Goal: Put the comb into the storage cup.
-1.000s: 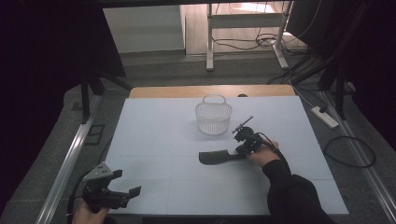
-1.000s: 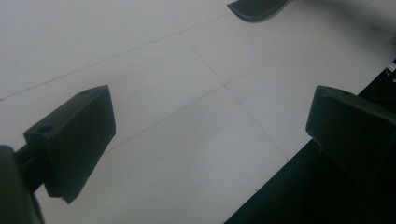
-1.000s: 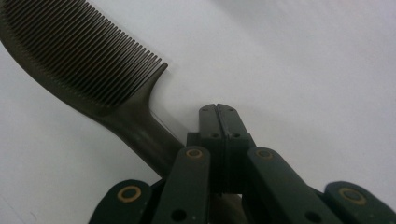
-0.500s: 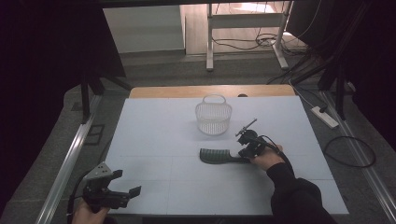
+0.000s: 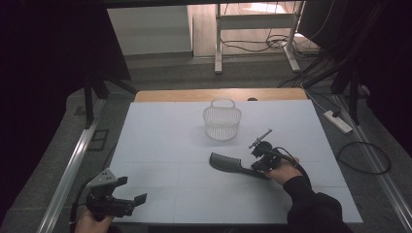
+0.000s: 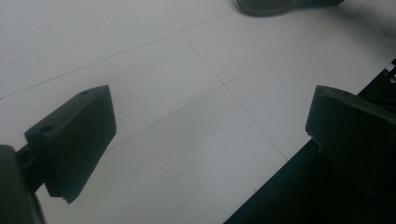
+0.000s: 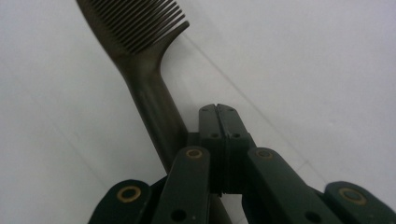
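**A:** Starting at the left, what do we see?

**B:** We see the left tongs (image 5: 132, 190) resting low at the near edge of the white table (image 5: 160, 145). They are released, with the jaws wide apart and only bare tabletop between them (image 6: 210, 135).

**A:** And moving right?

**B:** We find a dark comb (image 5: 226, 162) lying flat, well ahead of the left tongs. It is slim and matte, with fine, close teeth at the far end and a narrow handle that curves slightly (image 7: 140, 70). The handle runs back to the right tongs (image 5: 257, 164). These are clenched, pads pressed together with nothing between them (image 7: 217, 116). The handle passes just beside them and under their linkage. A white mesh basket (image 5: 222, 124) stands beyond the comb.

**A:** What could go wrong from here?

**B:** We judge that the clenched jaws could nudge the comb away instead of taking it. The handle is thin and lies flat, so a grab from above might skid it across the smooth surface.
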A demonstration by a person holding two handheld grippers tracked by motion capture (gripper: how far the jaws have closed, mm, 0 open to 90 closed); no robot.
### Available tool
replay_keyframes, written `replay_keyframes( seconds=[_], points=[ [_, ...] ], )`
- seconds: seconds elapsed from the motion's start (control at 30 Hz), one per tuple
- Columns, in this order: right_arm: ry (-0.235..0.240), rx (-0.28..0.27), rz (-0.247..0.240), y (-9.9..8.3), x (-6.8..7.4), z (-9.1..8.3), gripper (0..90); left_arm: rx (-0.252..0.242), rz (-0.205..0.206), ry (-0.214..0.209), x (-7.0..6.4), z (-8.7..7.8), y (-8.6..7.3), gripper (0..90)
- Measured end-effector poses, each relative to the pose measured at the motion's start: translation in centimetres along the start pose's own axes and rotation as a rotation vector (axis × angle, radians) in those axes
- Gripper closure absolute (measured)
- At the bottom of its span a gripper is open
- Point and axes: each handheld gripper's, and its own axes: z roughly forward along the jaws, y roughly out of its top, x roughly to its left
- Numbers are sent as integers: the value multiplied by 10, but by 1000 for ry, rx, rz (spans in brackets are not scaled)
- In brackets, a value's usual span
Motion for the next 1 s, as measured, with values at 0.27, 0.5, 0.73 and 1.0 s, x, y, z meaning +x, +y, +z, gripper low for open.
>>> replay_keyframes(
  seconds=[0.27,0.5,0.73,1.0],
  points=[
    [15,-2,-12,-12,8,-4,895,-1,0,0,0,0,0,27],
    [40,-2,-26,-21,19,-7,895,-1,3,1,0,0,0,28],
    [57,-6,-30,-30,27,-11,895,-1,2,0,0,0,0,28],
    [68,-11,-40,-40,38,-15,895,-1,4,1,0,0,0,28]
  ],
)
